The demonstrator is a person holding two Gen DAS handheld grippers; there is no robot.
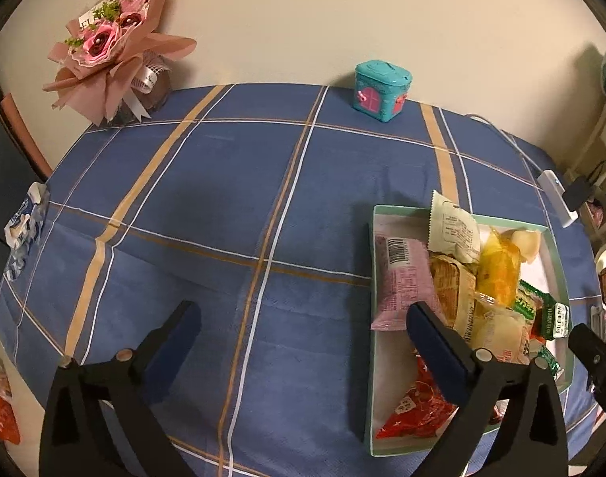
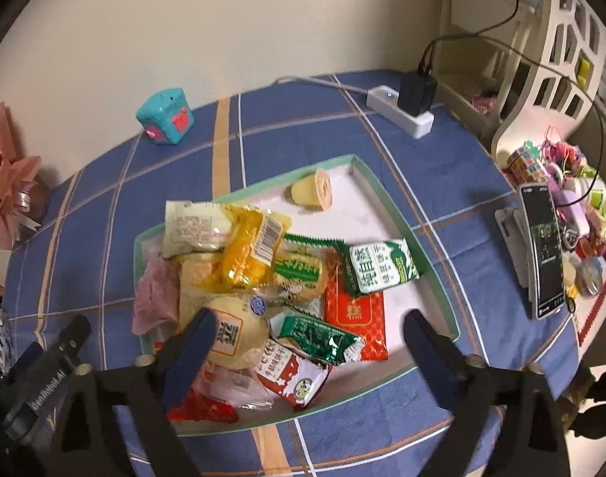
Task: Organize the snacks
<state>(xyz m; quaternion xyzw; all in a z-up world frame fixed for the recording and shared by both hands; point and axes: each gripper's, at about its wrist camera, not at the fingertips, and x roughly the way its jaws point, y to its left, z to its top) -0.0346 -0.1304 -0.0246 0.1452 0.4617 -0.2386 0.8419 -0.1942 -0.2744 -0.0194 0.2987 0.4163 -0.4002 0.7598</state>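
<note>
Two wrist cameras, both angled down over my table.

My left view looked from above across the blue plaid cloth (image 1: 207, 206) toward the wall, the snack tray (image 1: 376, 417) at its right edge. My right view sat close over that tray (image 2: 386, 194); both shared the teal toy box (image 1: 382, 91).

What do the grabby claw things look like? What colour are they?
Both claws look alike. The left gripper and the right gripper each have two black, triangle-shaped arms with cut-out holes and small silver bolts. Their fingers carry flat dark-blue pads. In the right wrist view, the other tool's black body shows white lettering. No cables or sleeves show.
</note>
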